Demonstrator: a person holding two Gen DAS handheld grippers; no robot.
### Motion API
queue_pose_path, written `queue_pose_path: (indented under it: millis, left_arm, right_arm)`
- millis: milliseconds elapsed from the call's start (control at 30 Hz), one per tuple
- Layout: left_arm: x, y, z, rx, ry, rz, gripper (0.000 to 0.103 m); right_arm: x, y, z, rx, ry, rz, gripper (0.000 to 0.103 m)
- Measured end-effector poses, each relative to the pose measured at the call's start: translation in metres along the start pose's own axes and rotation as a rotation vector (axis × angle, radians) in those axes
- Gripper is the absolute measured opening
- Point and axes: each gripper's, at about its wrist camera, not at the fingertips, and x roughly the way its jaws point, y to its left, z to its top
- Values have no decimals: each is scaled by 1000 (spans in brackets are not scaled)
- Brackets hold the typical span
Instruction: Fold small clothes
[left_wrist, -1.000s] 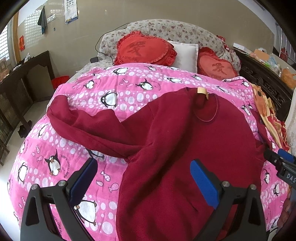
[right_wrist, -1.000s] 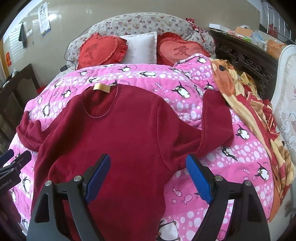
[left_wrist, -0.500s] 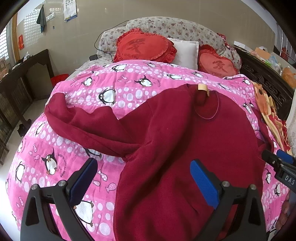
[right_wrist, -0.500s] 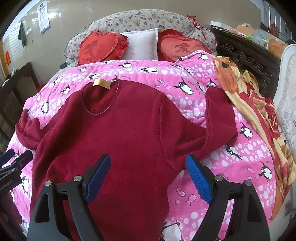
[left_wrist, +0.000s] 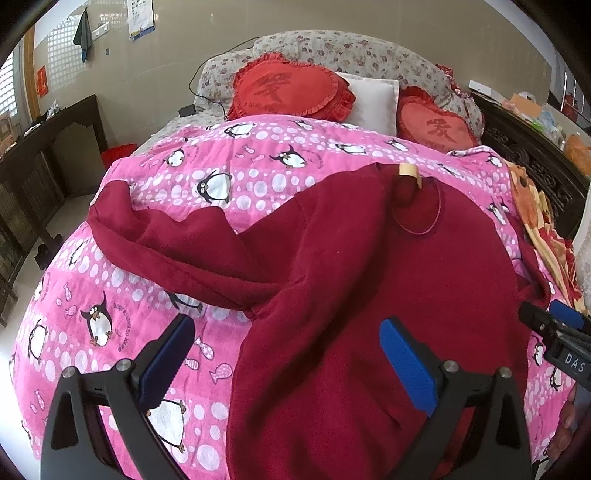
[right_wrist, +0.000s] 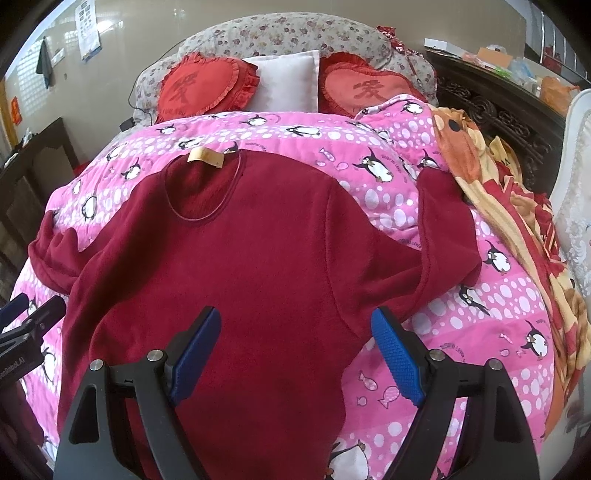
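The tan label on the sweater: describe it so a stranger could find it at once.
Start at the pink penguin quilt covering the bed, where a dark red sweater lies spread flat. Follow the sweater up to its round neckline nearest the pillows. The tan label sits at the back of that collar, the only pale patch on the red fabric.

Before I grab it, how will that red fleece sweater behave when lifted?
Probably floppy: the dark red fleece sweater already drapes over the penguin quilt, sleeves lying in soft folds. Its fuzzy surface should grip rather than slip. It looks bulky, so a lifted edge would likely sag.
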Motion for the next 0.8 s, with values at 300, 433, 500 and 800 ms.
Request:
queue_pose_path:
  millis: [300, 433, 500, 800]
  left_arm:
    - [5, 3, 1, -8, 9, 0, 102]
    - [8, 5, 1, -13, 15, 1, 102]
    - [10, 7, 1, -16, 19, 1, 102]
    - [14, 9, 0, -23, 29, 3, 102]
  right_arm:
    - [6, 5, 1, -11, 13, 2, 61]
    - [10, 9, 1, -14, 20, 3, 61]
    - [12, 10, 1, -16, 23, 3, 61]
    - [19, 17, 1, -28, 39, 7, 61]
